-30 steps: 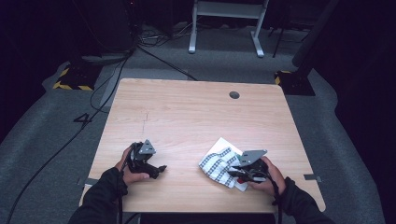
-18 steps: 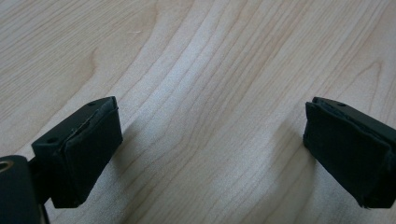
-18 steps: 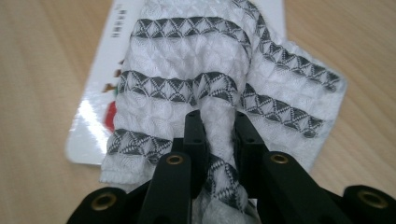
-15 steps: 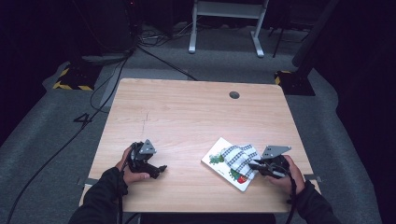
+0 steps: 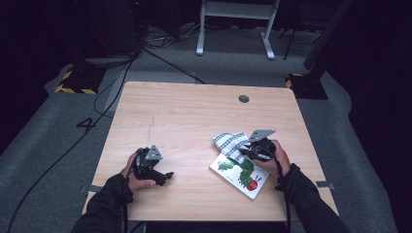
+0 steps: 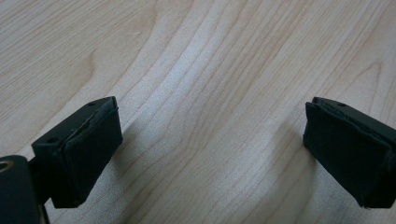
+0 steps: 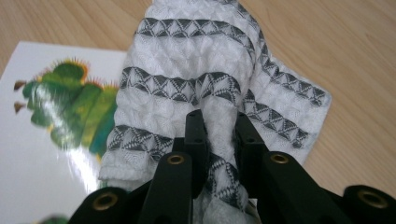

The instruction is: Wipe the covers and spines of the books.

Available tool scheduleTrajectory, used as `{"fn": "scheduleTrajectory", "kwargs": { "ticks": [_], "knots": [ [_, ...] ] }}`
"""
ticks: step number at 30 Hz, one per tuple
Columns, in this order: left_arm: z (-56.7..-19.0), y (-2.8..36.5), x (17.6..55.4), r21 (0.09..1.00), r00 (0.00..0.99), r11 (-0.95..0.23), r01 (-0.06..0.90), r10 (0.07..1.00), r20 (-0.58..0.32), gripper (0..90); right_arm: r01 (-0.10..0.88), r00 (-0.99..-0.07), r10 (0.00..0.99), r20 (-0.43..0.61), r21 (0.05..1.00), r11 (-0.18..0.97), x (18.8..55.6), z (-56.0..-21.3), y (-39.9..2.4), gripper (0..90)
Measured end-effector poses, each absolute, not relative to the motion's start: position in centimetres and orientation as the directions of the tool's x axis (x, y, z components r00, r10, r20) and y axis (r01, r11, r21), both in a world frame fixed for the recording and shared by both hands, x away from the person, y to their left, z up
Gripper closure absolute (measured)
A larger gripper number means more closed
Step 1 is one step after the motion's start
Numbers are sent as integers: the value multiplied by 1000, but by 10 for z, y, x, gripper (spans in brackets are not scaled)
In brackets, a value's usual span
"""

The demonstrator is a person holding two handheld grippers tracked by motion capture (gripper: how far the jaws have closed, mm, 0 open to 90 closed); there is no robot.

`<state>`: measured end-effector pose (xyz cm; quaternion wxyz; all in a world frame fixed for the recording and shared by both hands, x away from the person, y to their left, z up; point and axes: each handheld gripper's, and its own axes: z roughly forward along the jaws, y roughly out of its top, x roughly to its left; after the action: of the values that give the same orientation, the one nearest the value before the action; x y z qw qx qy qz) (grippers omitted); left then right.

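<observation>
1. On the table's point(image 5: 194, 111) near-left part the left gripper point(image 5: 165, 176) rests in the person's left hand point(image 5: 133, 172); its jaws stand wide apart with nothing between them.
2. Seen through the left gripper view, those two pads point(image 6: 88, 149) frame bare wood grain, sitting close above the tabletop.
3. Right of centre, a white book point(image 5: 240, 174) with a green caterpillar on its cover lies flat near the front edge. Its long axis runs diagonally, from the upper left toward the lower right in the high view.
4. Over the book's far end lies a white cloth point(image 5: 231, 143) with grey patterned stripes, partly on the cover and partly on the wood beyond it.
5. Farther right, the right gripper point(image 5: 248, 151), in the right hand point(image 5: 274, 158), has its jaws pinched narrow on a fold of the cloth.
6. From the right gripper view the pinch is plain: a ridge of fabric bunches between the two black fingers point(image 7: 196, 135), and the stripes run across the view. The caterpillar sits at that view's left, the cloth's edge touching the cover.
7. No containers are on the table.
</observation>
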<state>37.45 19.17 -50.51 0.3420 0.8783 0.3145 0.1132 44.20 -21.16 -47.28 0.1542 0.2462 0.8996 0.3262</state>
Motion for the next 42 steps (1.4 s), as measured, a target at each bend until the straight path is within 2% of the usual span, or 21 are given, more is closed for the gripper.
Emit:
{"fn": "scheduleTrajectory", "kwargs": {
  "ticks": [6,10,15,18,26,31,32,35,42],
  "knots": [
    [-505,192,374,671,778,-570,474,629,-15,49,294,-863,488,-126,661,690,436,-472,-181,797],
    [-505,192,374,672,779,-572,471,627,-12,49,250,-906,411,-98,659,709,416,-472,-171,797],
    [-505,192,374,671,780,-573,470,626,-11,49,181,-949,305,-86,644,744,382,-471,-170,796],
    [-505,192,374,671,780,-574,468,626,-9,49,179,-955,289,-68,645,743,366,-472,-182,795],
    [-505,192,373,670,778,-572,474,629,-13,49,257,-933,360,-27,650,715,344,-474,-235,792],
    [-505,192,374,672,782,-574,468,624,-11,48,287,-904,422,-65,639,714,343,-473,-264,791],
    [-505,192,374,671,782,-576,467,623,-10,48,315,-883,463,-73,641,700,349,-474,-274,792],
    [-505,192,374,672,781,-573,469,624,-12,48,341,-862,501,-76,645,684,361,-474,-279,791],
    [-505,191,374,672,781,-574,469,624,-12,48,370,-830,552,-87,654,660,397,-474,-267,791]
  ]
}}
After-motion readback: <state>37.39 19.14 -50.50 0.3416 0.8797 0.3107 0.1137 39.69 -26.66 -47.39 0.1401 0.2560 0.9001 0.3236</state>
